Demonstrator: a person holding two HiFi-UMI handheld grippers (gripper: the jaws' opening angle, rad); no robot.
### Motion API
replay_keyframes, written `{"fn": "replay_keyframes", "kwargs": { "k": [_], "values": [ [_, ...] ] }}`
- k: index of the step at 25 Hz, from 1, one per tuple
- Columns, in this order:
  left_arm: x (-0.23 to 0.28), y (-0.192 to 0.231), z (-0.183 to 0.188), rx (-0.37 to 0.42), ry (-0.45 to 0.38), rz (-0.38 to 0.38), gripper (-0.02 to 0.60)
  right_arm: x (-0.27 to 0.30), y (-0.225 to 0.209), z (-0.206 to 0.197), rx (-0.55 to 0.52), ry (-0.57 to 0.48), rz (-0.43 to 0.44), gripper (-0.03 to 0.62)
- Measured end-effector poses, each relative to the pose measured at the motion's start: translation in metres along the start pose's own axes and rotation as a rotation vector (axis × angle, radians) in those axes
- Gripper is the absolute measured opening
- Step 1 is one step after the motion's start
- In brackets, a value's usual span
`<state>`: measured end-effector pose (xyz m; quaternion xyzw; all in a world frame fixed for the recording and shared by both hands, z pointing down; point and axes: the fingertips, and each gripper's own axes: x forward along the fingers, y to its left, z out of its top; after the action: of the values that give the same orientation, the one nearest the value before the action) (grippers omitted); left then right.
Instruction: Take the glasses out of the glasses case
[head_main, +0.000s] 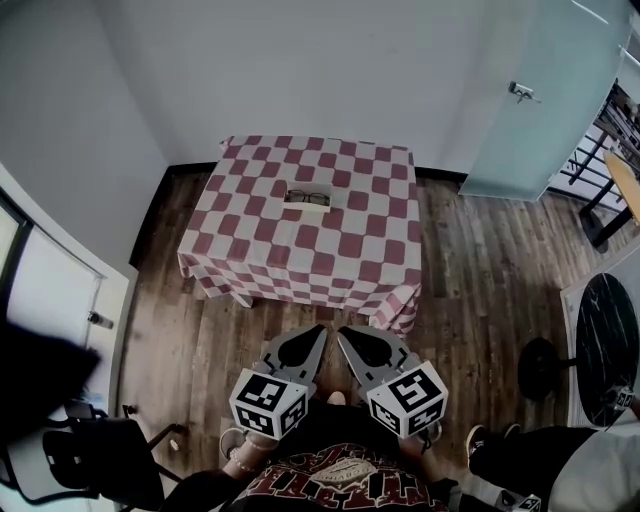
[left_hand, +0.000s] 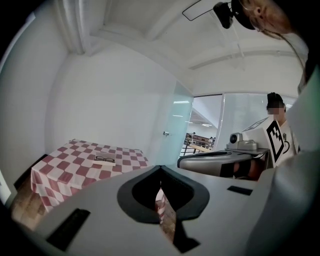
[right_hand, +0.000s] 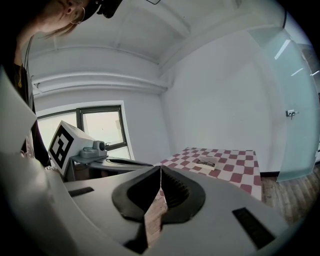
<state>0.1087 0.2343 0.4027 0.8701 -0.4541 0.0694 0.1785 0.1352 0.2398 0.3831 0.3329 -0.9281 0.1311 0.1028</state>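
- Red-and-white checked cloth (head_main: 340, 250) covered the whole tabletop (head_main: 230, 285) and hung down over its edges, with the near right corner drooping lowest.
- On it, the glasses (head_main: 308, 196) looked thin and dark-framed, lenses clear, lying flat across a pale, low glasses case (head_main: 305, 204).
- Couldn't tell if the case was open or closed, way too small from back there.
- Both sat toward the far middle of the tabletop, well in from every edge, with nothing but bare cloth all round them.
- Left gripper (head_main: 321, 330) and right gripper (head_main: 341, 332) hung low, close in to the person's body, side by side with their tips almost meeting.
- Left jaws were pressed together tip to tip with nothing between them; the right jaws were the same, closed and empty.
- Both grippers were well apart from the tabletop, with a strip of wood floor (head_main: 480, 260) between them and the near edge.
- Plenty of open floor on either side of the tabletop too.
- Off to the sides: a frosted glass door (head_main: 540, 100) far right, a black chair (head_main: 100, 460) at lower left, a round dark table (head_main: 605, 345) at the right edge, and another person (head_main: 560, 460) at lower right.
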Motion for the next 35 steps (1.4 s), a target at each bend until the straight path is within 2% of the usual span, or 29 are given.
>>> {"fn": "replay_keyframes", "kwargs": {
  "k": [8, 21, 35],
  "values": [
    [0.015, 0.021, 0.008, -0.005, 0.01, -0.019, 0.009, 0.024, -0.013, 0.01, 0.006, -0.001, -0.013, 0.02],
    [0.047, 0.085, 0.032, -0.003, 0.026, -0.061, 0.009, 0.092, -0.039, 0.034, 0.011, 0.01, -0.045, 0.02],
    [0.07, 0.15, 0.049, 0.011, 0.036, -0.117, 0.009, 0.152, -0.064, 0.051, 0.019, 0.007, -0.13, 0.02]
  ]
}}
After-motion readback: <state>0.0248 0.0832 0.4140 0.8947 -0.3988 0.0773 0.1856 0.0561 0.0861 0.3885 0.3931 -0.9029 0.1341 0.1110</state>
